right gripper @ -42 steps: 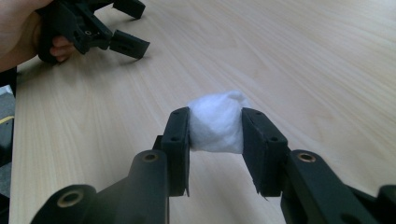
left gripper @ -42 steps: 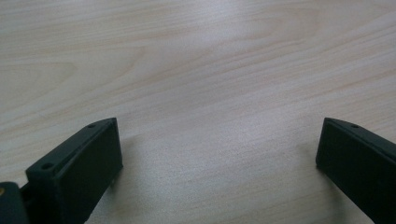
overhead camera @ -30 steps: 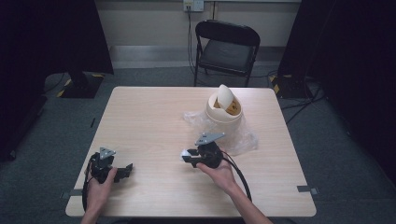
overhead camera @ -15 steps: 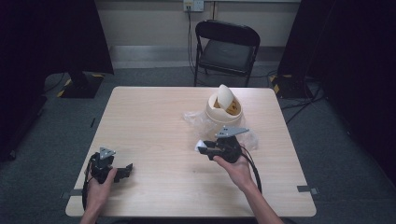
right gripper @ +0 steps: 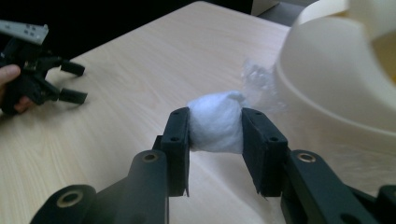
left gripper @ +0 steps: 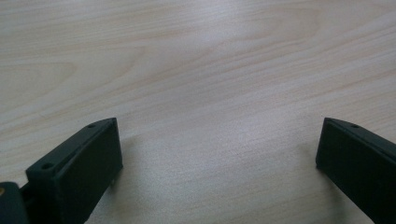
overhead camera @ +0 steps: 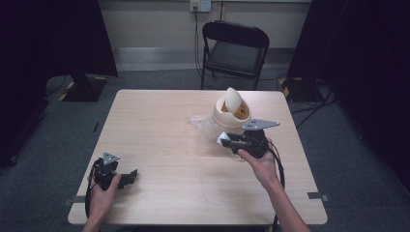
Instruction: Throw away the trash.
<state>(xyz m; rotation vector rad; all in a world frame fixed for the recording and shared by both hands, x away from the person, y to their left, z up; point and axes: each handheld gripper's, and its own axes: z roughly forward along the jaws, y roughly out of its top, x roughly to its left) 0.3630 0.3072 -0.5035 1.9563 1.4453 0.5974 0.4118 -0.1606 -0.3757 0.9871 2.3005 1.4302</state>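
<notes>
A cream round bin with a tilted swing lid stands on the right half of the wooden table; its wall looms at the right of the right gripper view. Just in front of it my right gripper is shut on a white crumpled wad, squeezed between the jaws. Clear plastic film lies under and beside the bin. My left gripper rests near the front left corner, open, with bare wood between its jaws.
A black folding chair stands behind the table's far edge. Dark curtains and cables line the floor at both sides. The left gripper and the hand holding it appear far off in the right gripper view.
My right gripper has moved right and away from me with the white wad, from the table's middle to just in front of the bin. The left gripper has stayed put.
</notes>
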